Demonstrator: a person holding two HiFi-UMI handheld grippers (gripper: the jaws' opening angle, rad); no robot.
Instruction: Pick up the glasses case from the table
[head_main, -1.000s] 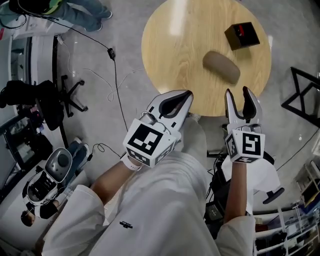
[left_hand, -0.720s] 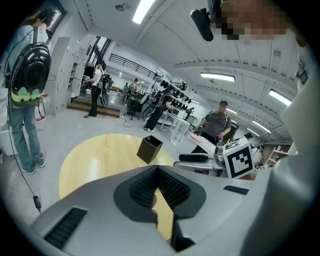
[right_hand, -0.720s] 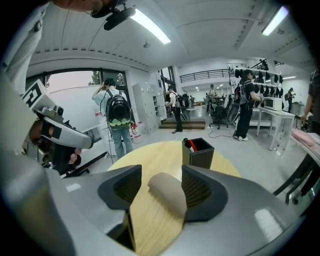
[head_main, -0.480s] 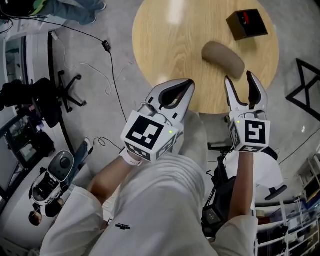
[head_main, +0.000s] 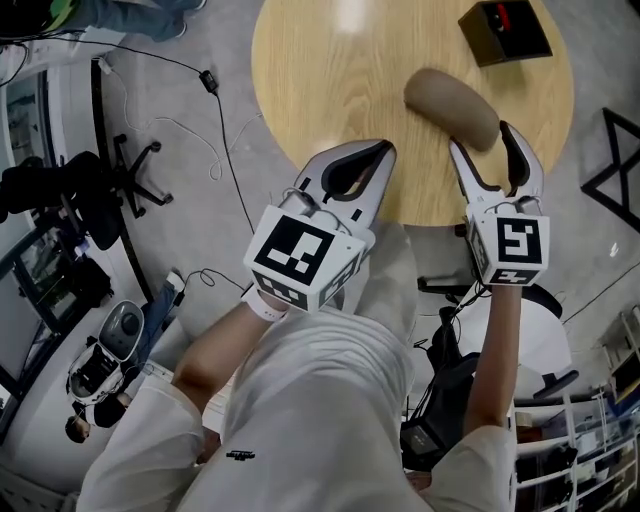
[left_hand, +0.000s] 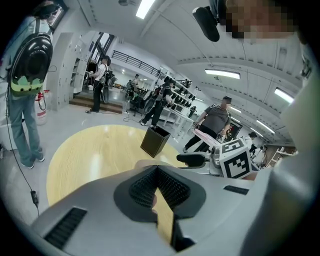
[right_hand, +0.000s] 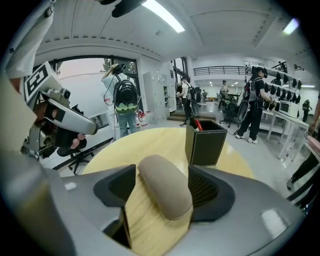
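- The tan, rounded oblong glasses case (head_main: 452, 108) lies on the round pale-wood table (head_main: 330, 90). Its long axis slants from far-left to near-right, with the near end toward the right gripper (head_main: 485, 142).
- In the right gripper view that end shows between the jaws, which are opening wide. The pads flank its narrow width without touching (a fair line for gripping across the short side).
- The left gripper (head_main: 372, 150) has its tips together on nothing, at the table's near edge, well left of the case.
- The right hand is plainly nearer. I judge it needs only to ease forward and close.
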